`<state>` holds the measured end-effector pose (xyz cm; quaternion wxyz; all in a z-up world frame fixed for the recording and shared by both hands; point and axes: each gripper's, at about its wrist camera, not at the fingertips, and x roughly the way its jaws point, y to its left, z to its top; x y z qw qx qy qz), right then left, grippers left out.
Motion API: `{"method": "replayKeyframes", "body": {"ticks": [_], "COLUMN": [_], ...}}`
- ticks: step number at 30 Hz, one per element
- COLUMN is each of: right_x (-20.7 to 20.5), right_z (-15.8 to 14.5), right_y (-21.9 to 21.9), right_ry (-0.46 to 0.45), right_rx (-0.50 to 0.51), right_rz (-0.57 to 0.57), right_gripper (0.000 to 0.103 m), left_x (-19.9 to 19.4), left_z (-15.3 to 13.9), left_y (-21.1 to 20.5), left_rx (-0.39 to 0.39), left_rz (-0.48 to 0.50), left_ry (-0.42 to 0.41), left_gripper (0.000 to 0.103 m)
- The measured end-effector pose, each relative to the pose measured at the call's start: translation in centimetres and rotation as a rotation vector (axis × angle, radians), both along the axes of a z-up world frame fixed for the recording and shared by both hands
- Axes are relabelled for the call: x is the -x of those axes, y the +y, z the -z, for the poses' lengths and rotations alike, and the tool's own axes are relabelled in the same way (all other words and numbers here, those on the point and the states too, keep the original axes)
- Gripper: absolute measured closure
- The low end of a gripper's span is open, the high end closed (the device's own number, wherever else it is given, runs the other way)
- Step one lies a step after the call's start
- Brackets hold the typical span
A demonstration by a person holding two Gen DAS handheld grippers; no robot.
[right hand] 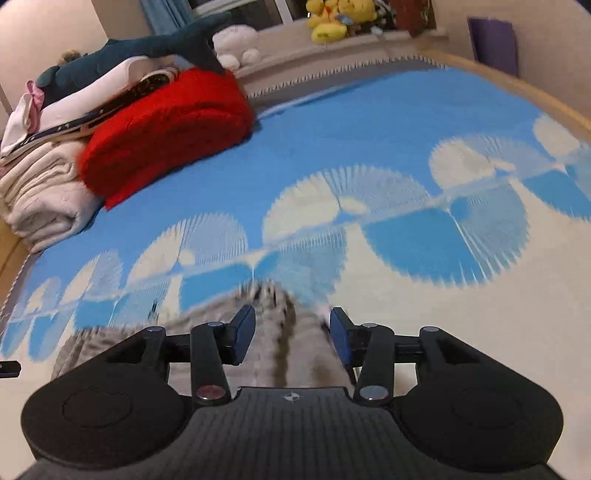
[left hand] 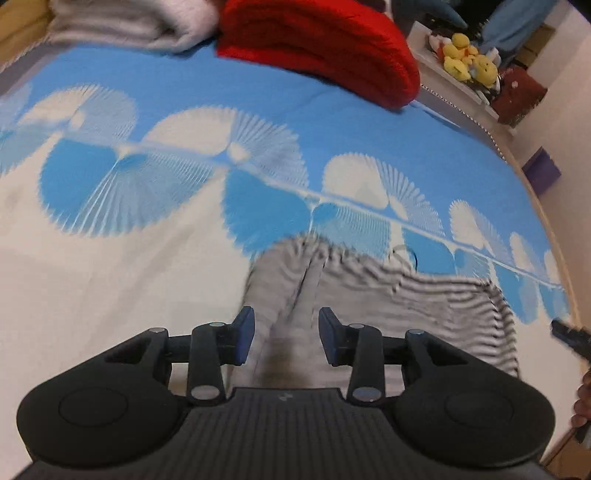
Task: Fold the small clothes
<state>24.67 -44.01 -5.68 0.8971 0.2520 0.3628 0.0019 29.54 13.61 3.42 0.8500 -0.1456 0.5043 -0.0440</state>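
Blue-and-white bedding (left hand: 92, 277) with a fan-shaped pattern covers the whole surface under both grippers. On the left wrist view, the left gripper (left hand: 286, 334) has its blue-padded fingers (left hand: 245, 332) spread apart, with a raised ridge of the striped garment (left hand: 424, 299) running up between them; the cloth passes through the gap, and because the frame is blurred it is hard to say whether either pad touches it. Beyond the fingertips the grey-and-white striped fabric widens and spreads off to the right of the fingers, lying on the bedding, with a dark shaded patch just below the fingers. At the far right edge, past the right finger, a dark piece of the other tool and a bit of hand show.

On the right wrist view, the right gripper (right hand: 291, 334) also has its fingers (right hand: 341, 338) parted, and a humped fold of the same striped garment (right hand: 266, 332) sits in the gap, reaching just past the fingertips and trailing off to the left of them.

Farther out ahead of the fingers, a folded red blanket (right hand: 166, 129) lies on the bedding, beside a stack of pale folded linens (right hand: 44, 195). A dark plush shark (right hand: 155, 48) rests on that stack, and yellow plush toys (right hand: 332, 18) sit on a ledge behind.
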Motion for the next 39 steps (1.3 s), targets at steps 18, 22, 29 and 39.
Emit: {"method": "replayKeyframes", "body": {"ticks": [18, 22, 29, 39], "right_x": [4.9, 6.3, 8.7, 6.5], "right_z": [8.9, 6.9, 4.1, 7.9], "right_y": [0.4, -0.9, -3.4, -0.4], "right_ry": [0.304, 0.216, 0.093, 0.315], "right_rx": [-0.017, -0.086, -0.154, 0.027], "right_rz": [-0.087, -0.060, -0.003, -0.061], "right_gripper": [0.084, 0.094, 0.096, 0.068], "left_x": [5.4, 6.0, 8.3, 7.5], "left_z": [9.4, 7.5, 2.7, 8.1], "left_y": [1.8, 1.5, 5.8, 4.1], "left_rx": [0.086, 0.031, -0.006, 0.139], "left_rz": [0.066, 0.123, -0.036, 0.029], "left_ry": [0.256, 0.170, 0.044, 0.204], "left_gripper": [0.098, 0.103, 0.103, 0.058]}}
